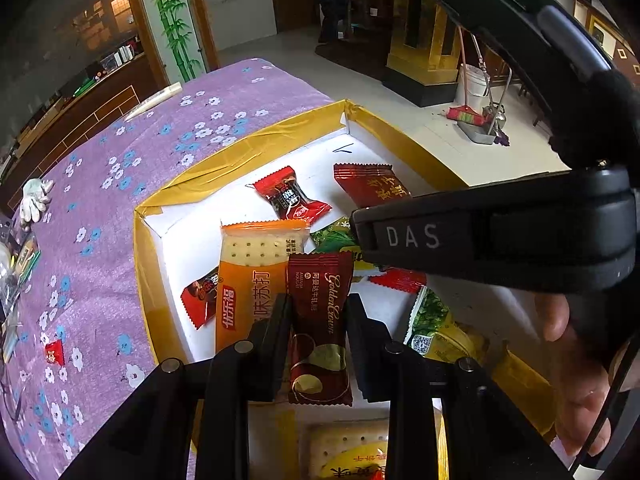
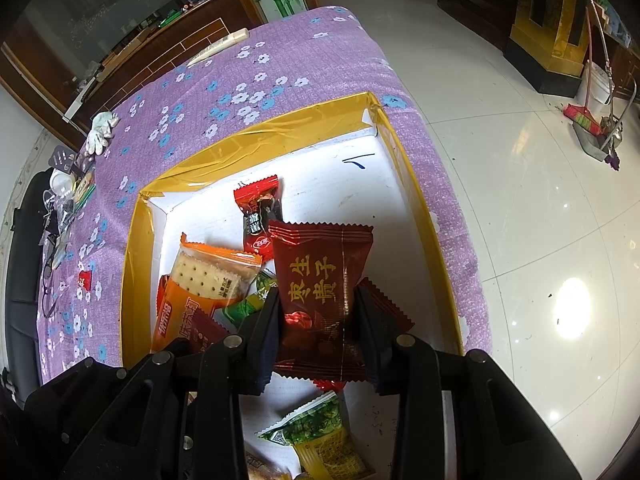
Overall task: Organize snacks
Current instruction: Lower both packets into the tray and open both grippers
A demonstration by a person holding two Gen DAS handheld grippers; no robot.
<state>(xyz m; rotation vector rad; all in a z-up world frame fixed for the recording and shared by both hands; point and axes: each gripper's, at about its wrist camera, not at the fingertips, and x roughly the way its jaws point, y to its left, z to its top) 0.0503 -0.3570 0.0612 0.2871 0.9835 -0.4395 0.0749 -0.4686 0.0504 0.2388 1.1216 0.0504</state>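
Observation:
A yellow-rimmed white box (image 1: 256, 148) (image 2: 280, 128) sits on the purple flowered tablecloth and holds several snack packs. My left gripper (image 1: 318, 320) is shut on a dark red Golden Crown nougat pack (image 1: 320, 320) over the box. My right gripper (image 2: 316, 312) is shut on a dark red jujube pack (image 2: 324, 284) and holds it above the box; its body also shows in the left wrist view (image 1: 500, 236). In the box lie an orange soda cracker pack (image 1: 256, 276) (image 2: 200, 284), a red-black candy (image 1: 292, 196) (image 2: 260, 216) and green-yellow packs (image 2: 320, 444).
A small red candy (image 1: 55, 352) (image 2: 85, 280) lies on the cloth left of the box. A white glove (image 1: 34, 200) (image 2: 100, 128) and clutter sit at the table's far left. A tube (image 2: 220, 46) lies at the far edge. Tiled floor lies to the right.

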